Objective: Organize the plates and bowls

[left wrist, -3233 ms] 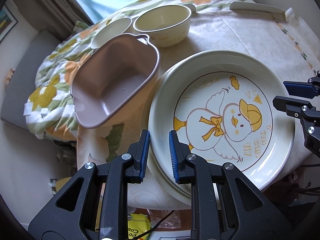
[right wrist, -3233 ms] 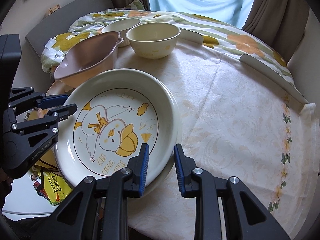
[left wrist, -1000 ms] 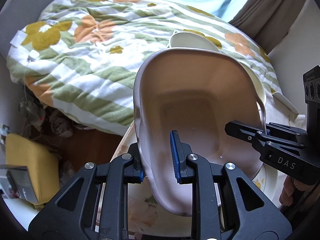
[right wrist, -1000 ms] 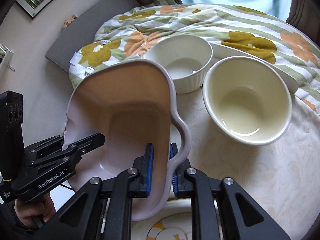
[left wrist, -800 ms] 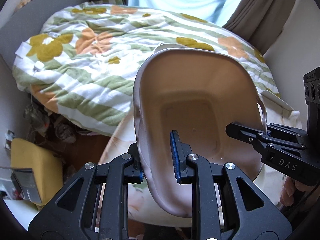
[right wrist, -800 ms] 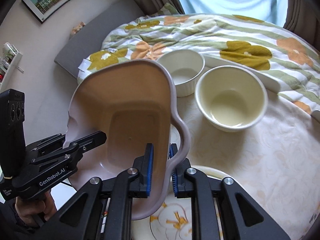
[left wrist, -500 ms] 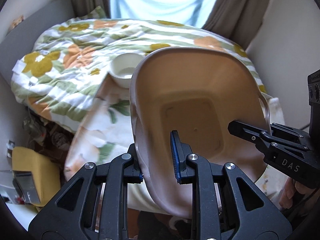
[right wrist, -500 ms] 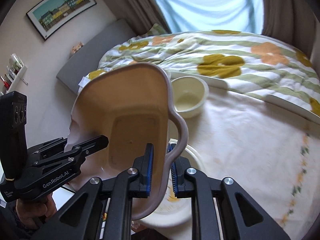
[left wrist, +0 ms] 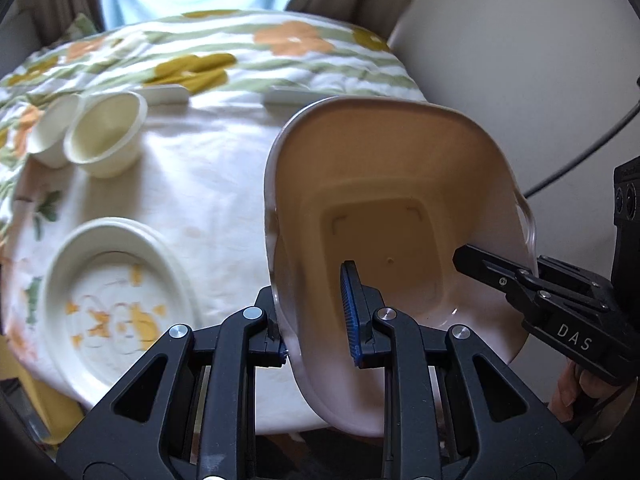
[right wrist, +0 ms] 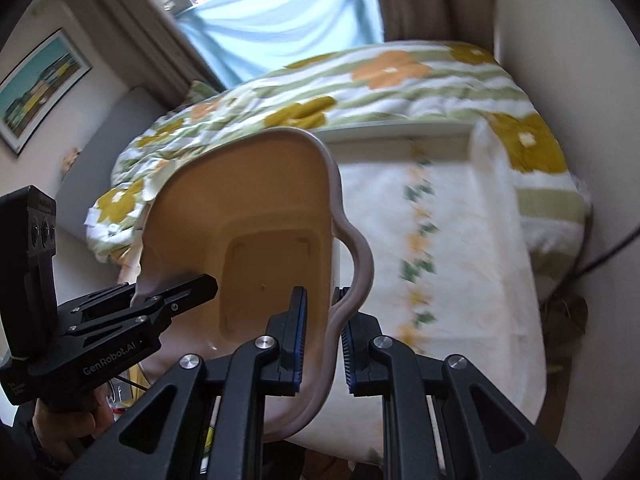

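Both grippers hold the pink rectangular dish (left wrist: 396, 216) in the air above the table. My left gripper (left wrist: 316, 316) is shut on its left rim. My right gripper (right wrist: 322, 334) is shut on the opposite wall by the looped handle; the dish also shows in the right wrist view (right wrist: 256, 240). The stack of duck plates (left wrist: 116, 296) lies on the table's left front. A cream bowl (left wrist: 106, 132) and a small white bowl (left wrist: 52, 128) stand at the far left.
The table (left wrist: 216, 184) carries a pale floral cloth, with its right half (right wrist: 452, 264) in the right wrist view. A flowered quilt (left wrist: 224, 52) lies behind it. A wall (left wrist: 520, 60) and a dark cable (left wrist: 580, 152) are at the right.
Both grippers have carried the pink dish up and to the right, away from the bowls and plates, over the table's right side. Their hold is unchanged.
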Tool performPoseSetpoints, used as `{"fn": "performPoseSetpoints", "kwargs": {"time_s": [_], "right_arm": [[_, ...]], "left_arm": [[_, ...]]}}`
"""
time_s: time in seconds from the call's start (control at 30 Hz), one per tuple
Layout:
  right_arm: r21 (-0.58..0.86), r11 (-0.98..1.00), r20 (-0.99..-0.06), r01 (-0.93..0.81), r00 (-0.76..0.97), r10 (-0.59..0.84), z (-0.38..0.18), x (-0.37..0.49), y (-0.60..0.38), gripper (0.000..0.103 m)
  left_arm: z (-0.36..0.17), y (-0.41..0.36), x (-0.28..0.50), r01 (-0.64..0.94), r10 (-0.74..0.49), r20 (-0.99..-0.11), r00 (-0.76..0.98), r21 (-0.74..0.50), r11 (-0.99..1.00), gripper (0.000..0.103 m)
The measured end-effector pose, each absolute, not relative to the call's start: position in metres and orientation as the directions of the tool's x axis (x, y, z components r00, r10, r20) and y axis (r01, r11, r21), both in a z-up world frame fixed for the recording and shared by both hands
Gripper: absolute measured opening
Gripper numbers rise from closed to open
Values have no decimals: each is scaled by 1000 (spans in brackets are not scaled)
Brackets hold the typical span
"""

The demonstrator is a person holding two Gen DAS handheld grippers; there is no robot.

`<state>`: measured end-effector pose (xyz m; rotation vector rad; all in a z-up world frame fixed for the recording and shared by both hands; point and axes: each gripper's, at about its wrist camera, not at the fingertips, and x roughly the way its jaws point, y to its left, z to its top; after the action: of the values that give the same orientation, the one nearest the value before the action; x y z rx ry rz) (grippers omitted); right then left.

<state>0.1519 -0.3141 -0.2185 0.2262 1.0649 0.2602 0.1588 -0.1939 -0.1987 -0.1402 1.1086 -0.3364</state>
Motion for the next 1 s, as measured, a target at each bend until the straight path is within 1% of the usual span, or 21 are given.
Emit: {"fn": "performPoseSetpoints", "kwargs": {"time_s": [0.2,0.47,0.57,0.87,0.9,1.0], "right_arm": [[294,955,-862,-25,425,277,-258,160,-344,15],[297,955,-882,14,386,269,-293,165,-370,15],[299,954,-887,16,373,272,-300,166,-372,15],[341,940,-875,30,376,306,-309,166,-379,15],[343,939,-875,34,376,306,-310,166,-380,15],[382,922,-862,55,380,335,-312,167,-382,15]], "left_arm": [[-243,-237,172,218,-353,-873,336,-293,931,19],[-286,-254,181,213,-339,-899,277,-287,934,19],[-293,-256,187,212,-326,-905,272,-274,938,19],[-292,-259,189,229,-294,-916,272,-235,945,19],[-293,-259,190,228,-288,-919,270,-229,946,20],[-294,-262,189,239,-272,-923,272,-209,948,26]]}}
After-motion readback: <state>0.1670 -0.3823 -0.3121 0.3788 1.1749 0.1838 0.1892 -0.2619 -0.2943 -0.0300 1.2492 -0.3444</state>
